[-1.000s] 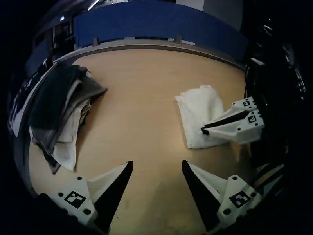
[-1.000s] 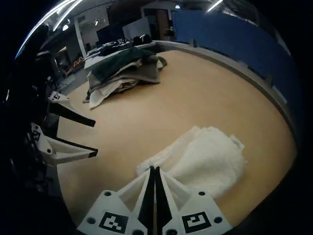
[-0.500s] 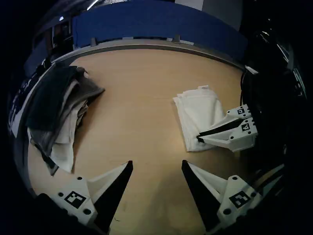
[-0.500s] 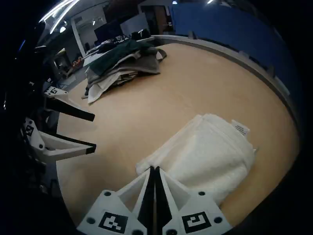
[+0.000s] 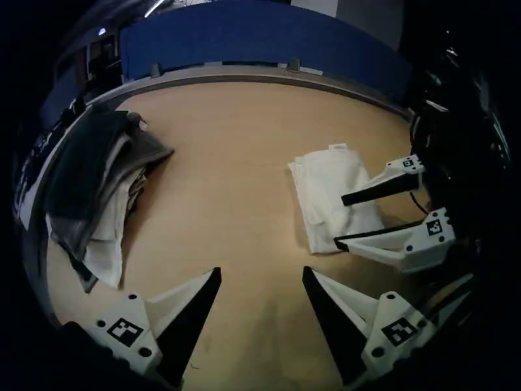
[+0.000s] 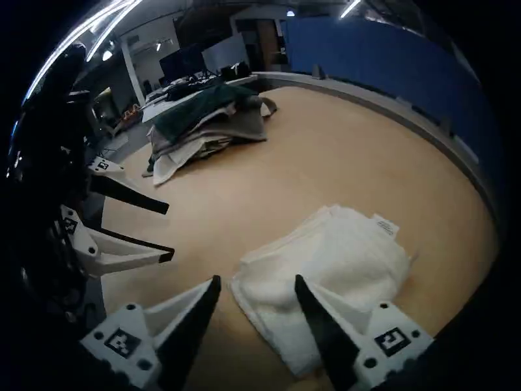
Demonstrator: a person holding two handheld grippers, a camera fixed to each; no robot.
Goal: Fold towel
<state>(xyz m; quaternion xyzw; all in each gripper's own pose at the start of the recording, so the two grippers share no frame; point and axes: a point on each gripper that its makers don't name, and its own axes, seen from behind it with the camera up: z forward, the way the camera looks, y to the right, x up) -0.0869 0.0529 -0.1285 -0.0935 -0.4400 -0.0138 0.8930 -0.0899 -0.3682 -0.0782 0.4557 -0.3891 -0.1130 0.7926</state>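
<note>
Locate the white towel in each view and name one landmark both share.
Left gripper view: white towel right of centre, by the right gripper's open fingers.
Right gripper view: bottom centre, just ahead of that gripper's fingers.
Shared landmark: the pile of dark cloths.

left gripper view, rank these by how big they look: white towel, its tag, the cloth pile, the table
1. table
2. cloth pile
3. white towel
4. tag
The pile and the towel lie about equally far, so the order looks safe.

Dim, even light is given by ceiling strips (image 6: pixel 114 16) glaring at eleven o'clock; soft shadows are cast, and edges are bent and darkened.
</note>
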